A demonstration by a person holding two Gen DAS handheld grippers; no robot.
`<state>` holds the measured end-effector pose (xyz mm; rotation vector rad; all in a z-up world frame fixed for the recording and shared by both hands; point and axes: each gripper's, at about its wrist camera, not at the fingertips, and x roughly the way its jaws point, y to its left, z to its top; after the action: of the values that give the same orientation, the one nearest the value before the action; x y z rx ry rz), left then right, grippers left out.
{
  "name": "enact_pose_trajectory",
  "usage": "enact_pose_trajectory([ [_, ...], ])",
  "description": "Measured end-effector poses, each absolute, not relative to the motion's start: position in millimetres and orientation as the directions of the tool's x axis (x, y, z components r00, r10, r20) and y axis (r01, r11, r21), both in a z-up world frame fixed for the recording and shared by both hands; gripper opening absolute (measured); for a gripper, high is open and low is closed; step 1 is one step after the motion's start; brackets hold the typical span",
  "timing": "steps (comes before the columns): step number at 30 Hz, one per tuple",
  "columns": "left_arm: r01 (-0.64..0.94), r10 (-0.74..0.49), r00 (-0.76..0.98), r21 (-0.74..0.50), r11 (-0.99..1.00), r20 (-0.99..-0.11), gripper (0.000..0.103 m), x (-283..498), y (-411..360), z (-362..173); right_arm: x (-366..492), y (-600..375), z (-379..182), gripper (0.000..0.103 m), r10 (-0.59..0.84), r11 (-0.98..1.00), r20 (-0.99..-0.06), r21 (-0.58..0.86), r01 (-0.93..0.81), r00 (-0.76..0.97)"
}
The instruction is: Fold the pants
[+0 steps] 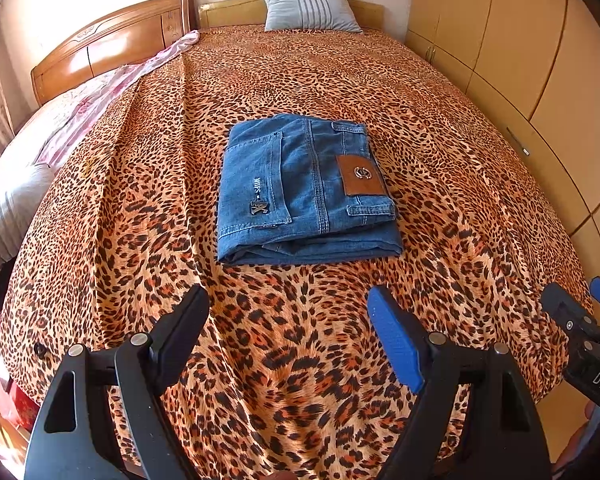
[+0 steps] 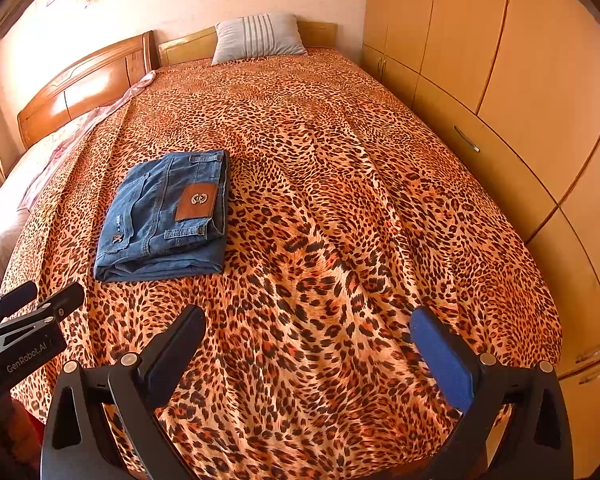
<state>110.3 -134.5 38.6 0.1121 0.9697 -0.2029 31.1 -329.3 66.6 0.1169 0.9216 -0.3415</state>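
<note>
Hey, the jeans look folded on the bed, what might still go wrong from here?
1. The folded jeans show loose layers gaping at the near edge; any nudge there might undo the fold.
2. The leopard bedspread is wrinkled near both open grippers, left gripper and right gripper; a low pass might snag it and drag the jeans.

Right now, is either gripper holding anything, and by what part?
Nothing is held. The left gripper and right gripper are open, apart from the folded jeans.

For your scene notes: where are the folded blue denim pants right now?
The folded blue denim pants lie mid-bed on the leopard-print bedspread, ahead of the open left gripper.
</note>
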Motion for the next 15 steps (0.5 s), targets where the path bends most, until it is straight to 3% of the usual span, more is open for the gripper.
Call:
enact_pose_trajectory([
  [15,0.204,-0.134,0.563,-0.02,0.979,-0.815,0.084,110.9,-133.8,45.9,35.1,-330.0,62.5,0.103,-0.233,0.941,-0.802,-0.043,0.337,0.55],
])
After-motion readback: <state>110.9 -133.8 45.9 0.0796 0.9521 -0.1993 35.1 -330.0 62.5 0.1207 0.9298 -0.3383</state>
